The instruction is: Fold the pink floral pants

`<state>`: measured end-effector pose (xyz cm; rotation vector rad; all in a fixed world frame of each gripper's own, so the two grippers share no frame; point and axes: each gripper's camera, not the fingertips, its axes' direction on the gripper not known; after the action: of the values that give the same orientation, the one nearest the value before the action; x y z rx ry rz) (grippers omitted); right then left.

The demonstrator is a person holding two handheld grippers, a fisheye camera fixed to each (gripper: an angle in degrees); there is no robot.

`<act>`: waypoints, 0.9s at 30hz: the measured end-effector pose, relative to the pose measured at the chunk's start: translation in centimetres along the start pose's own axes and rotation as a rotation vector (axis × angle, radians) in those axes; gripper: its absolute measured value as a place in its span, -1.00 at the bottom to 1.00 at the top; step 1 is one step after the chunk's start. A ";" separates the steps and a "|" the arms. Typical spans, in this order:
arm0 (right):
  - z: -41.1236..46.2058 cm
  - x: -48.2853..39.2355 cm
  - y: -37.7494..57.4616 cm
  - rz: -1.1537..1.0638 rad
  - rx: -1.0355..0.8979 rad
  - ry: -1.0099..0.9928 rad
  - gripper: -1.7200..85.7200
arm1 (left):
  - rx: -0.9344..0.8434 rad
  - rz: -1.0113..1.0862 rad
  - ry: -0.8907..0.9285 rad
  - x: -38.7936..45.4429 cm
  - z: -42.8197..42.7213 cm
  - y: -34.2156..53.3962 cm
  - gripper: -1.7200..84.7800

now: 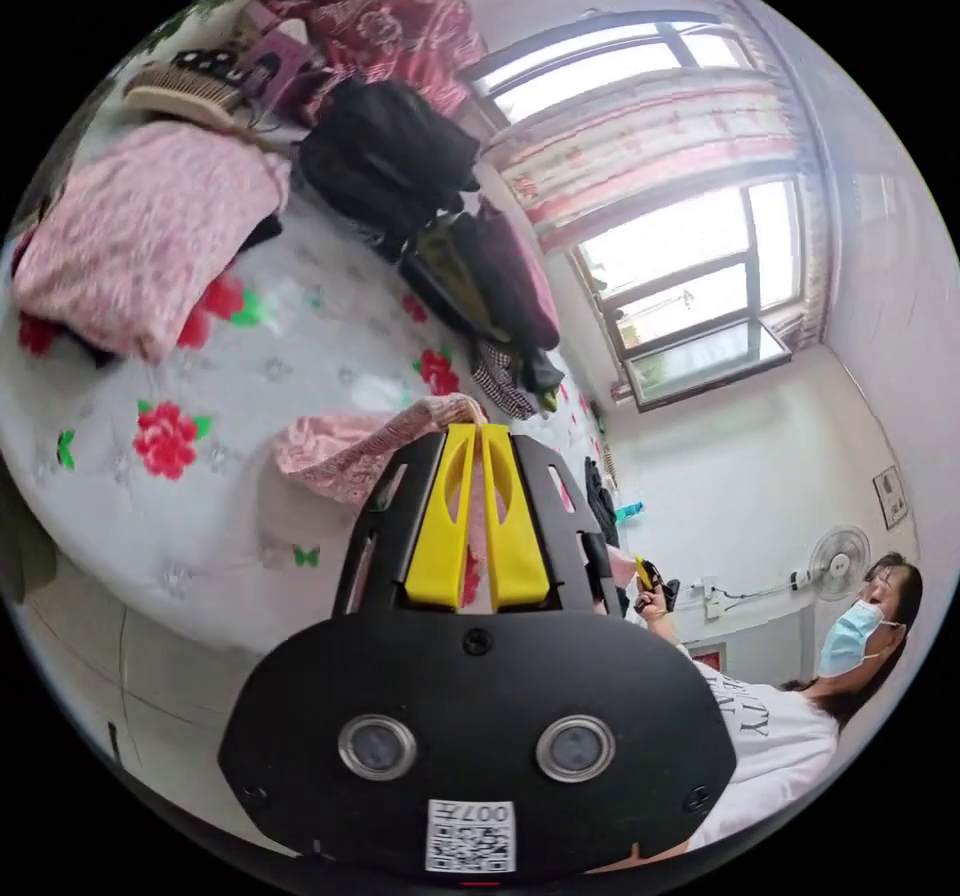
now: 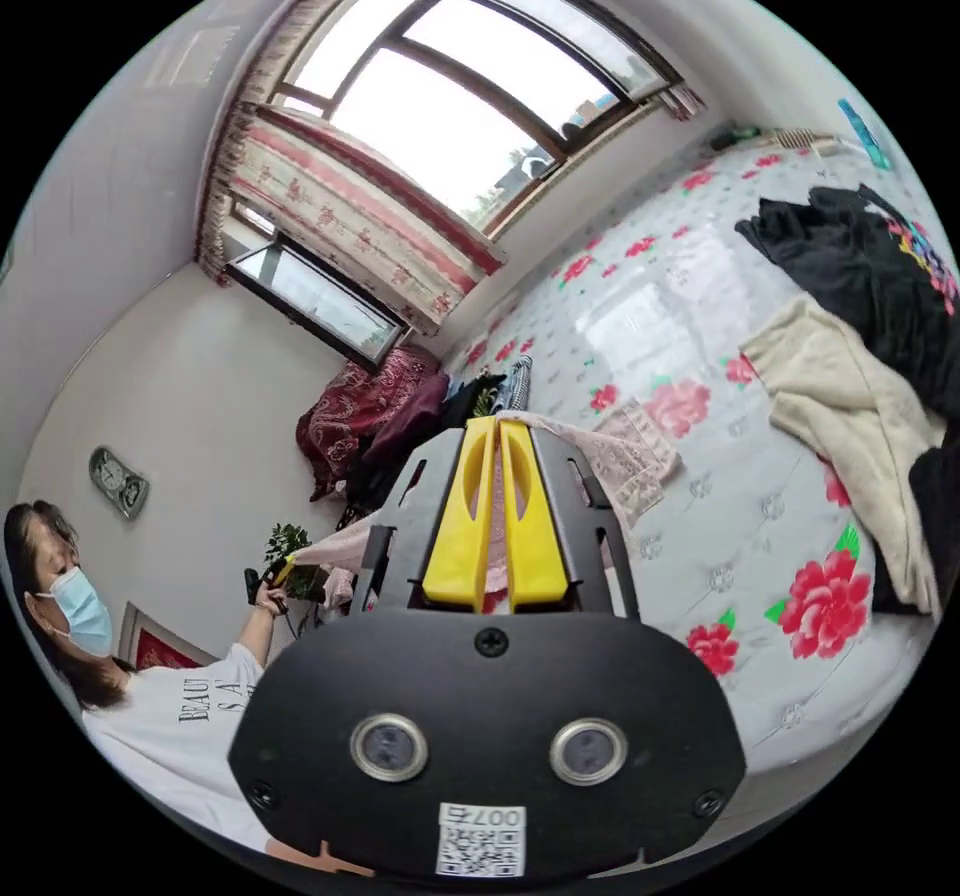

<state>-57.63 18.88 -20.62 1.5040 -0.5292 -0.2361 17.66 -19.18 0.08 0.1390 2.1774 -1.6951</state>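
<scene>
left gripper view: left gripper (image 1: 478, 428) sits at centre frame, its yellow jaws drawn nearly together with the edge of the pink floral pants (image 1: 345, 446) pinched at the tips.
right gripper view: right gripper (image 2: 497, 424) at centre frame, jaws likewise nearly closed on a pale pink edge of the pants (image 2: 610, 446); cloth shows in the slit between the jaws.
garment position: in the left gripper view the pants bunch just left of the jaw tips, lifted above the bed (image 1: 250, 376); in the right gripper view the fabric drapes right of the jaws and hangs down onto the bed cover.
other gripper seen: a small yellow-jawed gripper in a hand shows at lower right of the left gripper view (image 1: 648, 576) and at lower left of the right gripper view (image 2: 275, 571), with pink cloth running toward it in the latter.
handling judgement: thin, light, limp fabric; it sags and creases freely, will not hold a shape unaided, and should be unlikely to slip from a firm pinch.
grasp advice: hold at hem or waistband corners, well apart, so the span stays taut for a flat lay.
surroundings: pink folded pile (image 1: 140, 226) at upper left, dark clothes (image 1: 390, 156) at upper centre; cream garment (image 2: 850, 416) at right in the right gripper view.
task stage: judged early, garment spread between both holds, no fold visible yet.
</scene>
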 end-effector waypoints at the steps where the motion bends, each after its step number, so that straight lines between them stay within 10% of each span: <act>1: -0.4 -1.0 -0.5 -0.032 0.014 -0.004 -0.97 | 0.004 0.037 -0.006 1.3 -0.4 -0.8 -0.98; 8: -1.5 -2.9 1.5 -0.204 -0.104 0.152 -0.97 | -0.125 0.245 -0.162 6.6 -1.7 1.1 -0.98; 18: 8.1 10.8 14.9 0.255 -0.523 0.405 -0.96 | -0.387 -0.382 -0.374 -9.2 5.2 17.5 -0.98; 27: 3.8 12.8 14.4 0.427 -0.339 0.368 -0.93 | -0.350 -0.377 -0.438 -6.2 3.4 16.7 -0.98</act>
<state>-50.78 10.60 -4.12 1.0417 -0.4712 0.2702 29.19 -17.03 -13.68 -0.7065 2.1956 -1.3158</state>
